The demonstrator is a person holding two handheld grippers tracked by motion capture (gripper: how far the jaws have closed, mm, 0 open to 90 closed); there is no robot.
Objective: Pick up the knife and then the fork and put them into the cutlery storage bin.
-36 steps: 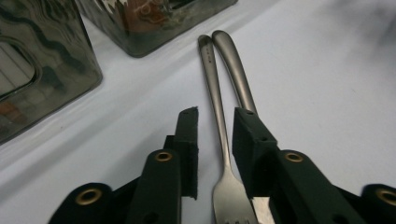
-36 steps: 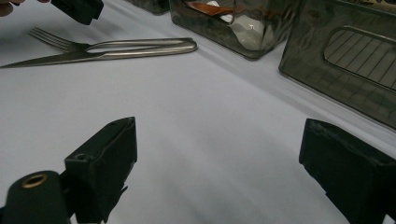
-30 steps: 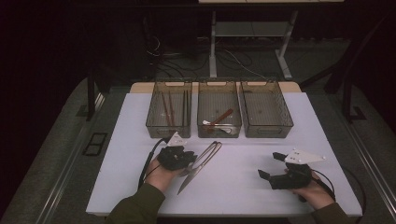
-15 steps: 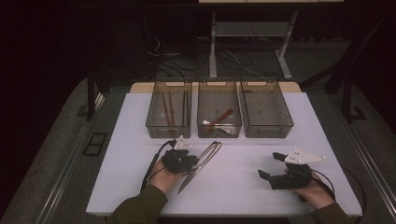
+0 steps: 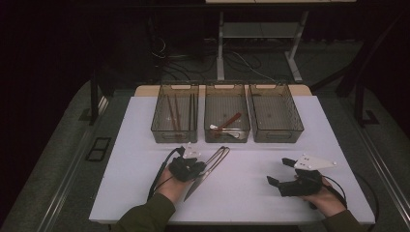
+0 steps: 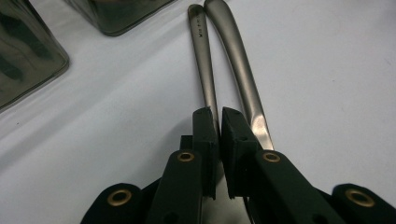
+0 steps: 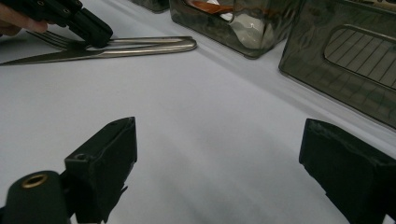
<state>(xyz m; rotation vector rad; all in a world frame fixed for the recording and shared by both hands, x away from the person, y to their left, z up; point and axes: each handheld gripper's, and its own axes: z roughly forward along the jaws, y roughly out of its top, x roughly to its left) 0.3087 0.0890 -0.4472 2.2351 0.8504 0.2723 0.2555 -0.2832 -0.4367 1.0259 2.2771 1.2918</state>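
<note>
Both black hand-held grippers sat low over the white table (image 5: 251, 193). Left gripper (image 6: 219, 122) had its jaws nearly closed, pinched on the slim brushed-metal fork handle (image 6: 204, 60), while the thicker brushed-metal knife handle (image 6: 238, 56) lay just beside it, running under the outer jaw. From above, the left gripper (image 5: 197, 167) rested over the pair of utensils in front of the middle bin, the knife's blade pointing back toward the person. Right gripper (image 7: 219, 163) hung with its jaws spread wide and nothing between them, well apart from the cutlery; in the high view it (image 5: 280, 173) sat near the table's front right. Three smoky translucent plastic bins stood in a row at the far side: the left bin (image 5: 159, 126) held dark chopsticks (image 5: 172, 112), the middle bin (image 5: 208, 135) held a reddish-brown spoon (image 5: 231, 121) and a white one, the right bin (image 5: 296, 126) was beside them.
</note>
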